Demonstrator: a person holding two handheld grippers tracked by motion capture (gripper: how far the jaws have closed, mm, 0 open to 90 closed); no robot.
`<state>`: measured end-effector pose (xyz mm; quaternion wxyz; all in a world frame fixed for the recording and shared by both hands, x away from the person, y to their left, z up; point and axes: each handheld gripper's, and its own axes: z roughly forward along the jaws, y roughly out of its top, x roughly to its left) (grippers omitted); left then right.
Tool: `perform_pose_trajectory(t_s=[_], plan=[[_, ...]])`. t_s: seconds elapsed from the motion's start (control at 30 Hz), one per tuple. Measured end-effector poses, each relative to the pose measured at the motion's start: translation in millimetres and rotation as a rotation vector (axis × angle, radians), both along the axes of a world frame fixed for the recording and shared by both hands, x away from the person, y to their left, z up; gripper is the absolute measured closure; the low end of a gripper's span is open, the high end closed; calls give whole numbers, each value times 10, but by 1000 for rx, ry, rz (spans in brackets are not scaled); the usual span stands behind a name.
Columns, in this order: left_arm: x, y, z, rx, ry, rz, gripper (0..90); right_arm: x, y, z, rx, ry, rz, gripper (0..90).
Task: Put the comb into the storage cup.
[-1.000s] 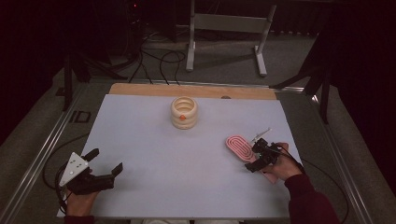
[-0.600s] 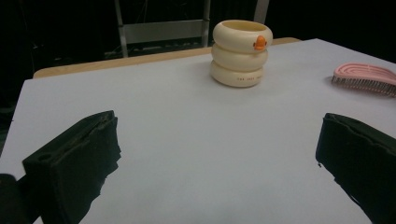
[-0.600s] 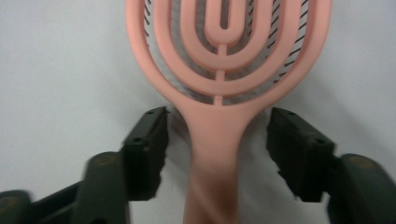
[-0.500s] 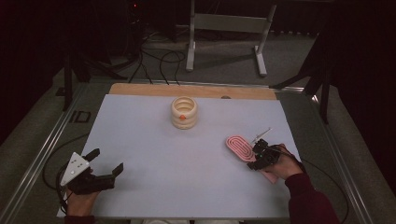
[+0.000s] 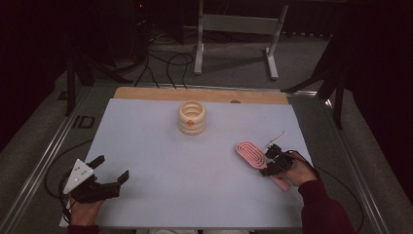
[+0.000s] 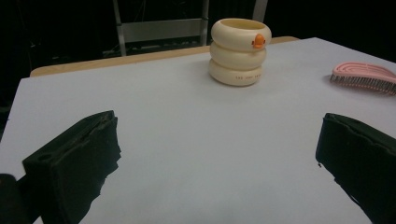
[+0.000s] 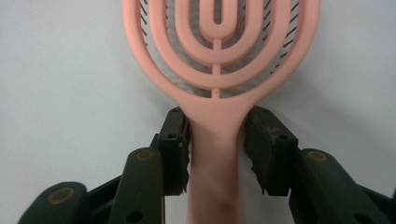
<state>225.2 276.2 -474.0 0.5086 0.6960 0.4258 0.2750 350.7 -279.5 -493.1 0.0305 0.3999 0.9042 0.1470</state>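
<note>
A pink hairbrush (image 5: 249,153) lies bristles down on the white table top at the right, also seen as the pink hairbrush (image 7: 219,46) from just behind its handle. My right gripper (image 5: 269,163) sits low over the handle. Its jaws have just been closing with the handle between them, and both pads of the right gripper (image 7: 217,140) now touch the handle's neck. My left gripper (image 5: 112,168) rests at the near left, wide open with nothing between its pads (image 6: 74,163). The brush (image 6: 364,77) lies far off to that gripper's right.
A cream holder of stacked rings with a small orange duck face (image 5: 192,117) stands at the back middle of the white mat (image 5: 195,165); it is the cream holder (image 6: 238,51). A wooden strip (image 5: 146,93) edges the far side. Metal rails run along both sides.
The right gripper's jaws have closed in from wide apart onto the brush handle. Both hands stayed where they were, and the brush has not shifted.
</note>
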Motion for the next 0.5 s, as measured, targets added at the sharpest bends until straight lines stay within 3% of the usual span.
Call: perform_pose_trajectory(t_s=[0.3,0.5], plan=[[6,-16,-10,2,5,-5,2,4,-10,-3,21,25,-22,593],[9,-35,-13,7,8,-10,2,-26,35,-4,-25,-7,-9,634]])
